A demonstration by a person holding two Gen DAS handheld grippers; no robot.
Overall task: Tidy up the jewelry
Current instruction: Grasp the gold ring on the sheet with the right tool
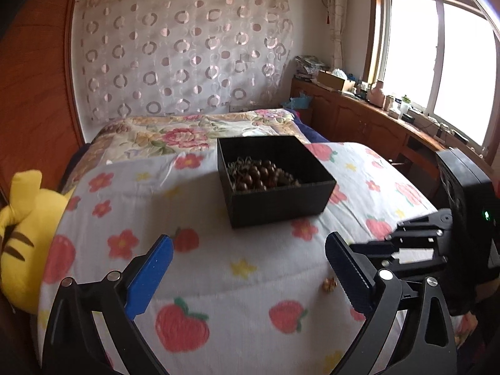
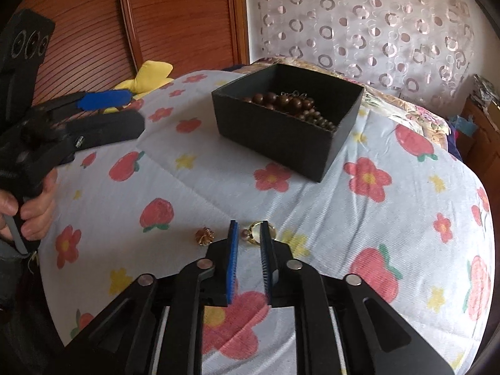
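Slippage is the chief risk: the gold ring (image 2: 258, 233) lies on the soft strawberry-print blanket (image 2: 359, 218), framed by the right gripper (image 2: 249, 234), whose fingers are narrowly parted and not yet pressed on it. If closed off-centre, the ring could be pushed into the fabric or flicked away. A small gold ornament (image 2: 204, 237) lies just beside and could be knocked. The left gripper (image 1: 250, 259) is spread wide and empty. The black box (image 2: 281, 137), already holding brown beads (image 2: 290, 103), sits well apart.
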